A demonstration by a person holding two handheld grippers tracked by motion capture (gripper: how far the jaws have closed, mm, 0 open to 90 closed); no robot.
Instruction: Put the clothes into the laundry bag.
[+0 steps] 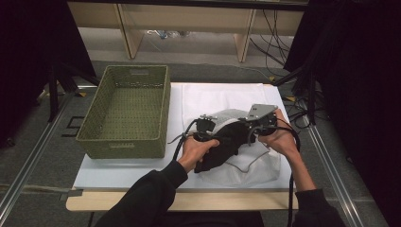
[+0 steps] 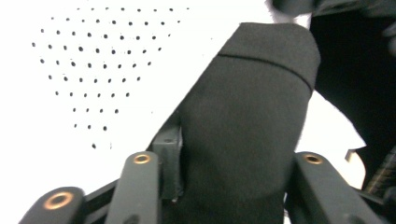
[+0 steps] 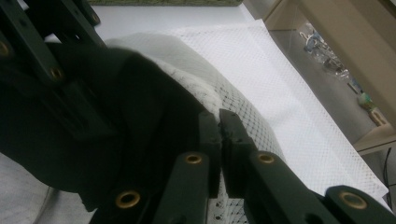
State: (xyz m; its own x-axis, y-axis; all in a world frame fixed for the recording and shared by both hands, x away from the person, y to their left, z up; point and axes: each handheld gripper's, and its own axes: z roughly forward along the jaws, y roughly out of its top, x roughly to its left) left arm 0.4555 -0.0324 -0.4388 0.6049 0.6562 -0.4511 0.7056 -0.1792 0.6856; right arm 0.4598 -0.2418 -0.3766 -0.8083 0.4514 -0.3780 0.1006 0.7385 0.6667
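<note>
A black garment lies half inside a white mesh bag on the table's right half. My left gripper is shut on a thick fold of the garment, which bulges up between its jaws; the dotted mesh lies behind it. My right gripper holds the bag's opening. In the right gripper view its jaws are pressed together on the mesh rim. The garment lies just left of them, and the left gripper's black links are at the upper left.
A green woven basket stands on the white table top to the left of the bag. A second flat sheet of white mesh spreads behind the grippers. Wooden shelf legs and cables are beyond the far edge.
</note>
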